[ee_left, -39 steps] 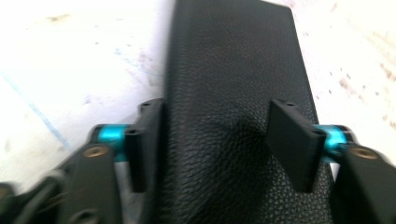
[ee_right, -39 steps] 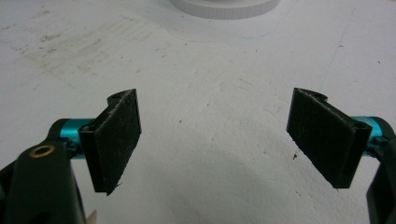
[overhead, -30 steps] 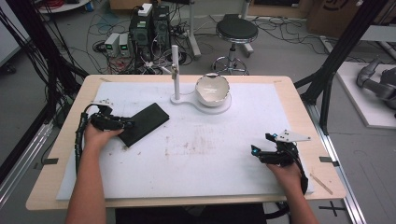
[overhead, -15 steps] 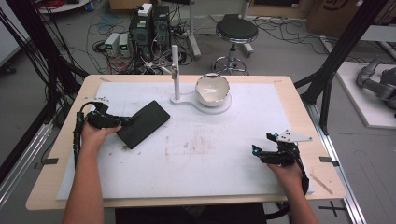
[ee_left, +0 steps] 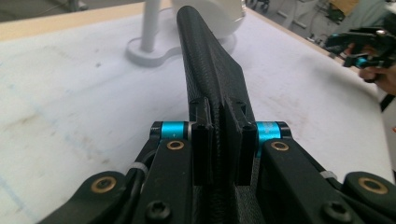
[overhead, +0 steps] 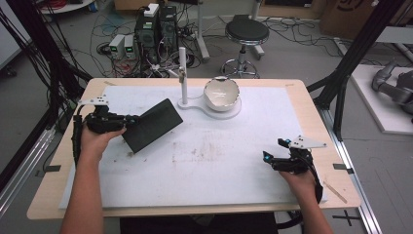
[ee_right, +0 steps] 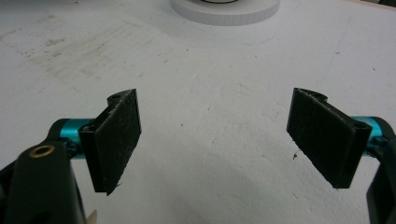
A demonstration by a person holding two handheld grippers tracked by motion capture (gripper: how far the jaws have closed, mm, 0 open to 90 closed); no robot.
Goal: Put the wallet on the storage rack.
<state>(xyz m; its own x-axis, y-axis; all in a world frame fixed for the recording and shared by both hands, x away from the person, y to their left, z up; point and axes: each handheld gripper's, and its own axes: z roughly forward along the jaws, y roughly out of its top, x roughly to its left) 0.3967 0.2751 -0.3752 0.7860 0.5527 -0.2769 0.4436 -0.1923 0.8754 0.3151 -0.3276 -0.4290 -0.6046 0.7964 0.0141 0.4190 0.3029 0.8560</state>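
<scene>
1. Left gripper (overhead: pixel 127 120): fingers have just been closing, now clamped on the black pouch (overhead: pixel 153 124), tilted at the table's (overhead: pixel 253 187) left, seemingly lifted.
2. Right gripper (ee_right: pixel 217 137): fingers wide, nothing between.

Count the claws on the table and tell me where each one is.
2. The left claw is at the table's left side, shut on a black panel. The right claw is near the front right, open over the white mat.
</scene>
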